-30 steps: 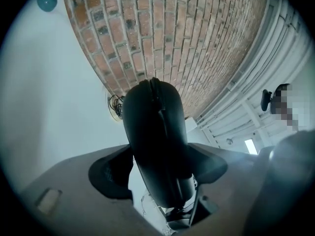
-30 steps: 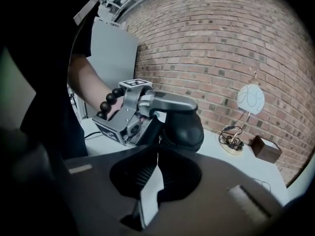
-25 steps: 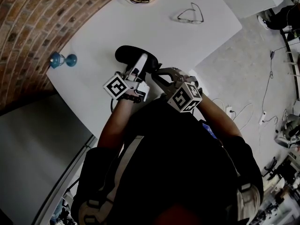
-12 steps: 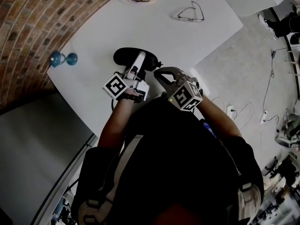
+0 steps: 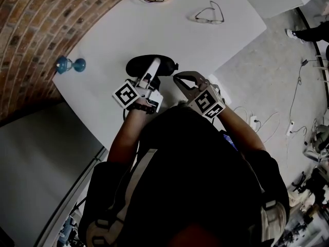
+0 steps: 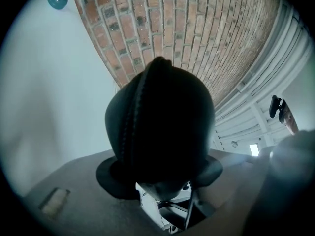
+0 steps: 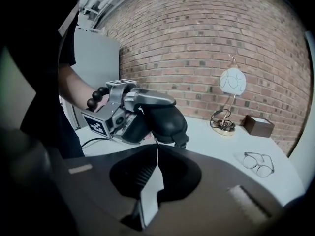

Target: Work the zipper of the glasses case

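Evidently the case, a matt black domed shell with a ribbed zip along its seam, sits by the near edge of the white tabletop, about midway along. Whether it rests on the surface cannot be told. The left gripper has just been closing its jaws and now clamps the shell, presumably to steady it. The right gripper, jaws pressed together on nothing, waits just short of the pull tab. Wire-framed glasses lie well apart, near the right corner.
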